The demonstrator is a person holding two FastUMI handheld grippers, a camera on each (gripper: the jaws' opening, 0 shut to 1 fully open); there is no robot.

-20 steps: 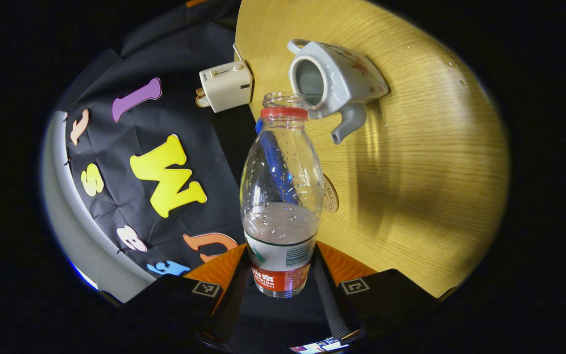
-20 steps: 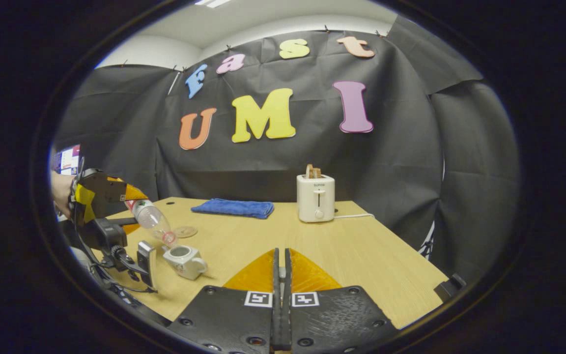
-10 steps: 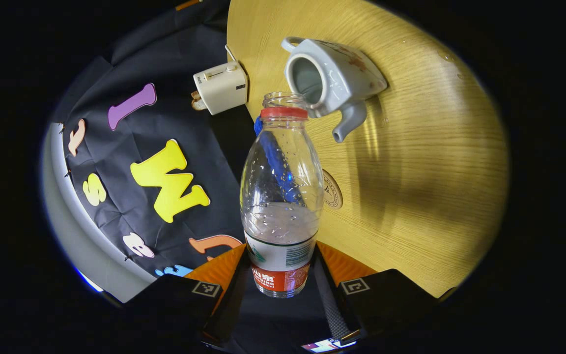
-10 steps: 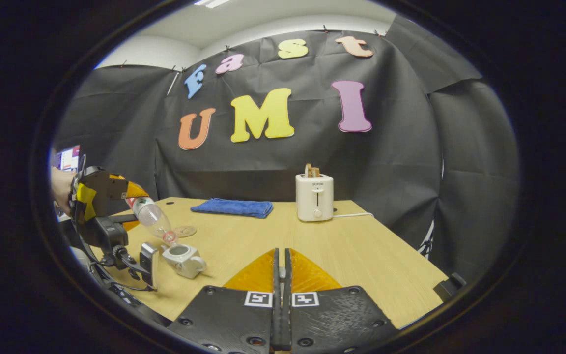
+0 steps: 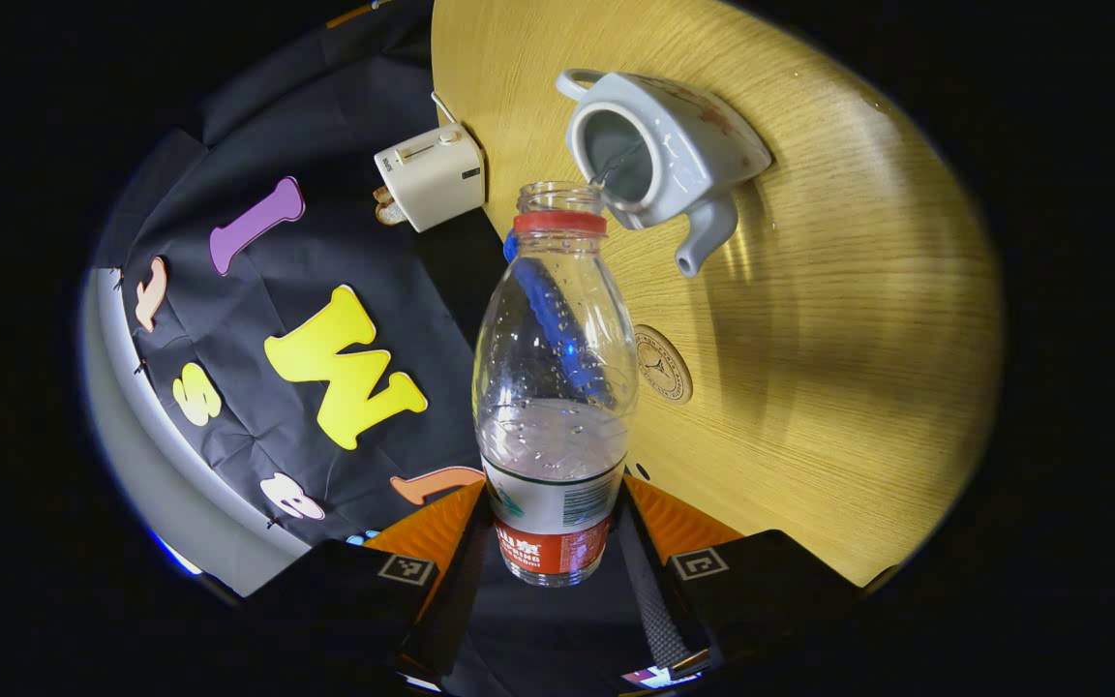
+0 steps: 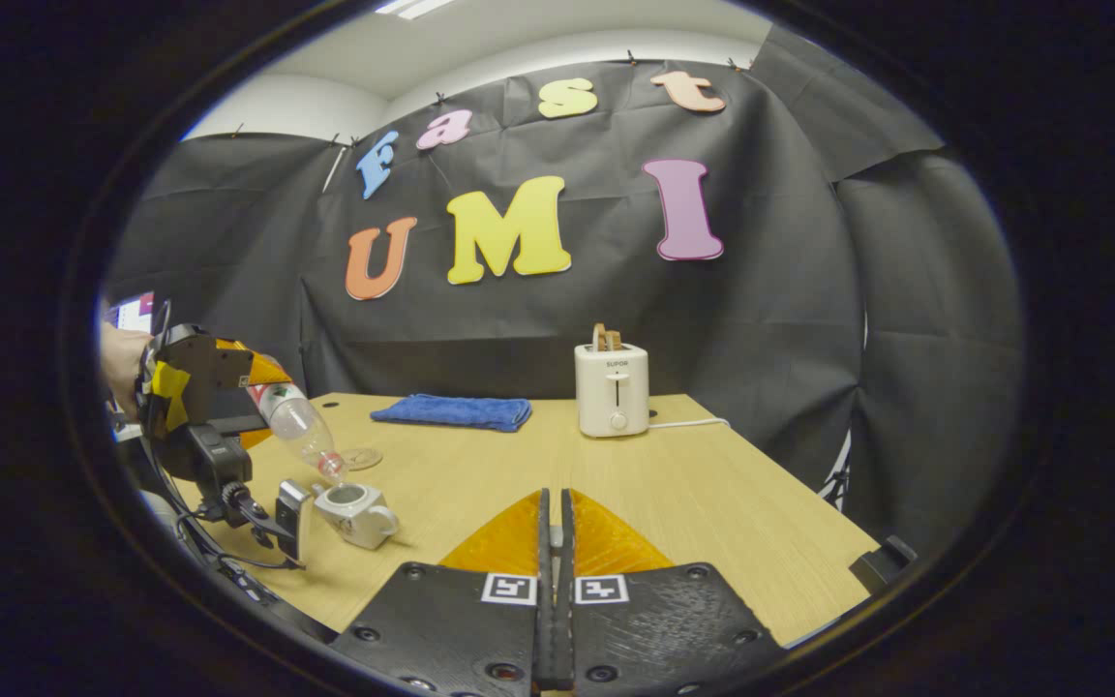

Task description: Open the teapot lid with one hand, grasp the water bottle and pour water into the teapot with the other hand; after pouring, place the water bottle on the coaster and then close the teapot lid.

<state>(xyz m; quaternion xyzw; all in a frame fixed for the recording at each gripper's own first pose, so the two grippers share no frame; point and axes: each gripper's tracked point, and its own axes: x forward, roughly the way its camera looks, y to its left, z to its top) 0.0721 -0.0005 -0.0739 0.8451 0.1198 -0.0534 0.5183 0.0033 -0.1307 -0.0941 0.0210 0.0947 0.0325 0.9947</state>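
The teapot [image 5: 659,145] stands on the table [image 5: 838,348] with its lid off, and its open mouth is seen from above in the left gripper view. The bottle [image 5: 555,387] is held tilted, with its open neck just over the rim of the teapot's mouth. A thin stream of water is seen between the neck and the mouth. Some water is left in the bottle, near its labelled base. The bottle is clamped at its base between the two fingers of the left gripper [image 5: 555,571], one finger on each side of the label.

In the right gripper view the same is seen from the side: the bottle [image 6: 298,426] slopes down to the teapot [image 6: 354,513], and the left gripper [image 6: 228,373] is held by a hand [image 6: 120,356] at the table's left edge. The coaster [image 5: 663,363] lies on the table just beside the bottle and near the teapot's spout. The right gripper [image 6: 554,571] is held above the near part of the table, well apart from the teapot; its fingers are pressed together. Whether something is held between them cannot be told.

At the far side of the table a blue cloth [image 6: 451,411] and a toaster [image 6: 612,389] are placed.
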